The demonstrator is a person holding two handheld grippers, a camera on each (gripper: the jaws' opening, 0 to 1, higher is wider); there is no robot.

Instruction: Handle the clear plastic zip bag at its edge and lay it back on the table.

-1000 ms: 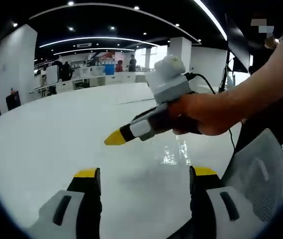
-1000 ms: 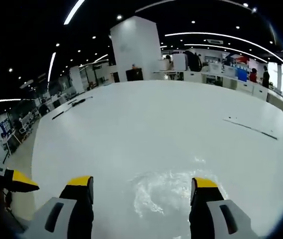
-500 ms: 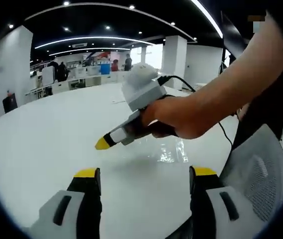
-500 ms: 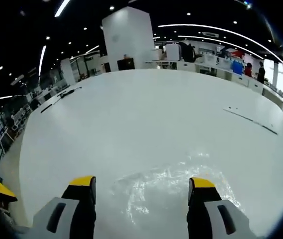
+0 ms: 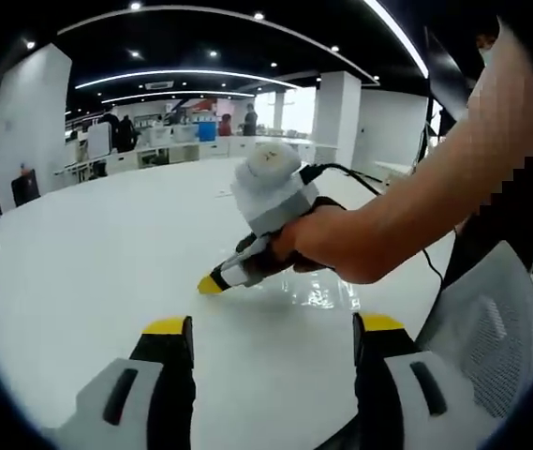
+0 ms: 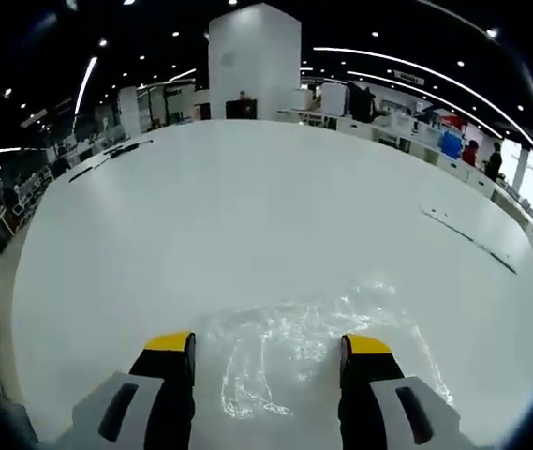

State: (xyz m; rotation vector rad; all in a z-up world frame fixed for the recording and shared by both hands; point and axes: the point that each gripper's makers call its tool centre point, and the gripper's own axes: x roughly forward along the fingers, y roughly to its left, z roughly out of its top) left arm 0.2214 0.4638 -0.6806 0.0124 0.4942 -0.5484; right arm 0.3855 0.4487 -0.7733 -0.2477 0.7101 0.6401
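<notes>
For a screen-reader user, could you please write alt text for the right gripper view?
The right gripper, jaws open, points down at a crumpled clear plastic zip bag lying on a white table. A dark thin strip lies farther right.

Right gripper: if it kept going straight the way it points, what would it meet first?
Most likely the bag, lying flat on the table just ahead of the open right gripper; depth is uncertain.

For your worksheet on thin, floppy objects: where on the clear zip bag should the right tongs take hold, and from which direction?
Grip the zip bag at its near edge, likely coming in low along the white table. It lies flat and crinkled, so only a rim offers the open right tongs something to pinch. They already straddle that edge.
</notes>
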